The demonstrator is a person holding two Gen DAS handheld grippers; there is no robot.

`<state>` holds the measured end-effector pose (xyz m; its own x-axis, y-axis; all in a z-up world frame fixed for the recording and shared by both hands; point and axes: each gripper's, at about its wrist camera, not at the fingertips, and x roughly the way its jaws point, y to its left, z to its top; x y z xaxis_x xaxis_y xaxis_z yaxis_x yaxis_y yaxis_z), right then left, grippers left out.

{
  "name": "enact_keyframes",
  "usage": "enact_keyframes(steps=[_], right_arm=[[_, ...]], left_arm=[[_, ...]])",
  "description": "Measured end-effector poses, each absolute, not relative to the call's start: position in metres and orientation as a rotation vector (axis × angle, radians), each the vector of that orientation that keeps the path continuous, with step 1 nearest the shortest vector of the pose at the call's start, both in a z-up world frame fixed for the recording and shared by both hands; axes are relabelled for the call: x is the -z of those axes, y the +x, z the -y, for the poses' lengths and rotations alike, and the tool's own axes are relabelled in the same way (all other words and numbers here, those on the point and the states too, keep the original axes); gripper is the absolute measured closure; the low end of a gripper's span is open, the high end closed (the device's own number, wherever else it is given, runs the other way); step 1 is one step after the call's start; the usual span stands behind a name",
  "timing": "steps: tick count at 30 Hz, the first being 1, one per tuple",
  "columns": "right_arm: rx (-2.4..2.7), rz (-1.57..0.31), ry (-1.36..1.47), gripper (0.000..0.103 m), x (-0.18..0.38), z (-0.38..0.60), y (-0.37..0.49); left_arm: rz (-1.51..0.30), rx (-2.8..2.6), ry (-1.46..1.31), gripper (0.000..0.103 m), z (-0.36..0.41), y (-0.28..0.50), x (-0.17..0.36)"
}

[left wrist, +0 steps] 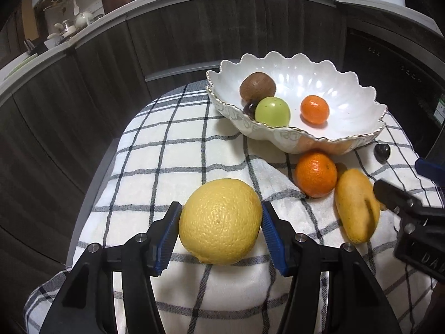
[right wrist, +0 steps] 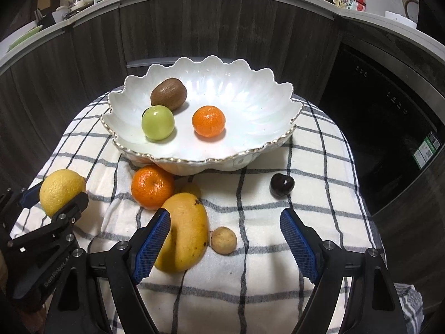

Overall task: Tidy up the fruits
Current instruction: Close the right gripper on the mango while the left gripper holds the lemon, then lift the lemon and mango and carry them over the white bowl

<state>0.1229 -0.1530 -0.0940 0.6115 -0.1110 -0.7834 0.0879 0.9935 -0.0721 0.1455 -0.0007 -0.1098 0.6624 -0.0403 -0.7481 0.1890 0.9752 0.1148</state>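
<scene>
I'm clamping the left claw (left wrist: 221, 224) across the widest part of the yellow citrus (left wrist: 220, 221), down on the checked cloth (left wrist: 167, 167) near the white bowl (left wrist: 361, 94). It's looking heavy, firm and pebbly, so grip should hold. My right claw (right wrist: 225, 240) is hanging apart over the mango (right wrist: 185, 231), gripping nothing.

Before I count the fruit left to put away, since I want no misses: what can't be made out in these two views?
- Dark fruit in the bowl: left wrist view, mostly behind the green fruit; unidentifiable.
- Small yellow thing: right wrist view, hidden behind the mango and the orange.
- Lemon: right wrist view, its lower part covered by the left gripper.
</scene>
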Motion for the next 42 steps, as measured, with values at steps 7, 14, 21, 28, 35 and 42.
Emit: enact_keyframes(steps=[7,14,21,28,35,42], right_arm=[[0.066,-0.933,-0.020,0.036,0.101,0.151,0.123],[0.010,-0.927,-0.053,0.039,0.100,0.133,0.140],[-0.029,-0.998,-0.080,0.048,0.117,0.122,0.156],[-0.058,-1.079,-0.040,0.052,0.139,0.127,0.163],[-0.070,-1.067,-0.034,0.053,0.138,0.126,0.159],[-0.069,-1.033,-0.014,0.053,0.127,0.129,0.151]], left_arm=[[-0.833,0.134,0.163,0.047,-0.004,0.144,0.106],[-0.842,0.097,0.136,0.047,-0.017,0.150,0.107],[-0.848,0.085,0.132,0.047,-0.021,0.153,0.109],[-0.850,0.086,0.144,0.047,-0.018,0.154,0.111],[-0.847,0.091,0.155,0.047,-0.014,0.153,0.110],[-0.824,0.102,0.156,0.047,-0.010,0.149,0.102]])
